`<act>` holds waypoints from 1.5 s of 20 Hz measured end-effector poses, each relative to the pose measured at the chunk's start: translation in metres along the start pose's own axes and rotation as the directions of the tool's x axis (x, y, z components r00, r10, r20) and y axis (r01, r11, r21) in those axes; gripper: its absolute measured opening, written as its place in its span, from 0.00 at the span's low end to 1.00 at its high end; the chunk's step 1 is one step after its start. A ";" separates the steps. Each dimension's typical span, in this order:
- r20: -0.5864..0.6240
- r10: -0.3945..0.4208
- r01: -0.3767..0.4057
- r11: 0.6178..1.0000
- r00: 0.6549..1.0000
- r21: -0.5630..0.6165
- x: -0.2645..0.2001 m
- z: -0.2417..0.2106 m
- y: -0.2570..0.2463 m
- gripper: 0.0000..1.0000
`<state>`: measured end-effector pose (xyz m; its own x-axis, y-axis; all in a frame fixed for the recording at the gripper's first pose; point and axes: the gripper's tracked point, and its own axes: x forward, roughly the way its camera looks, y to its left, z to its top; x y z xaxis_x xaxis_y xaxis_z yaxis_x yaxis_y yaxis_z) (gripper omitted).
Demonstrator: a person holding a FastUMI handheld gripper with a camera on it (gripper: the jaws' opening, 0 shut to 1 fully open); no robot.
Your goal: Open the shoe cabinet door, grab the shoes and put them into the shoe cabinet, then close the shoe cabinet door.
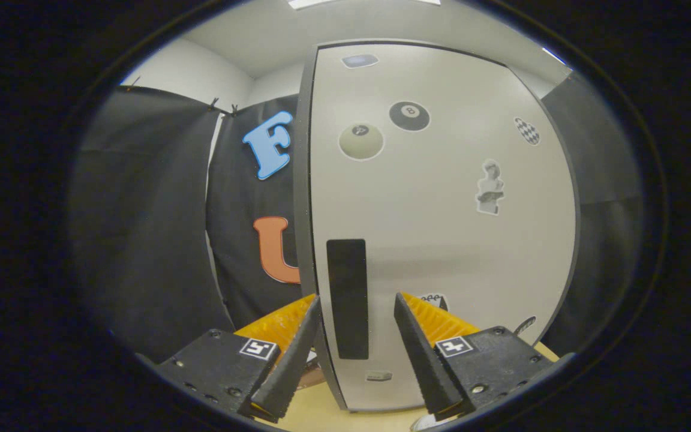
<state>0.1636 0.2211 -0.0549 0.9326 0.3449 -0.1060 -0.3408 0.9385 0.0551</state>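
The gripper (357, 303) is hovering with its jaws released and empty, straddling the dark vertical handle (348, 298) of the closed shoe cabinet door (441, 240), which is filling the centre and right of the frame just beyond the fingertips, handle running upright between them.

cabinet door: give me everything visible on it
The shoe cabinet door is a pale, smooth, matte-looking panel with a dark edge, standing upright and apparently shut. A tall black rectangular handle sits near its left edge, low down. Stickers dot the face: two billiard balls, a checkered oval, a bust figure, others near the bottom. The gripper is open, fingers either side of the handle; contact can't be judged.
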 end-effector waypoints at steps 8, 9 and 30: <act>-0.068 -0.025 0.027 0.999 0.997 0.037 0.022 -0.002 0.002 0.40; -0.074 -0.027 0.030 0.999 0.997 0.038 0.021 -0.002 0.003 0.40; -0.143 0.070 -0.065 0.997 0.987 0.038 -0.062 0.001 -0.010 0.24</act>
<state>0.1098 0.1901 -0.0479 0.8800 0.4082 -0.2428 -0.3960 0.9129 0.0995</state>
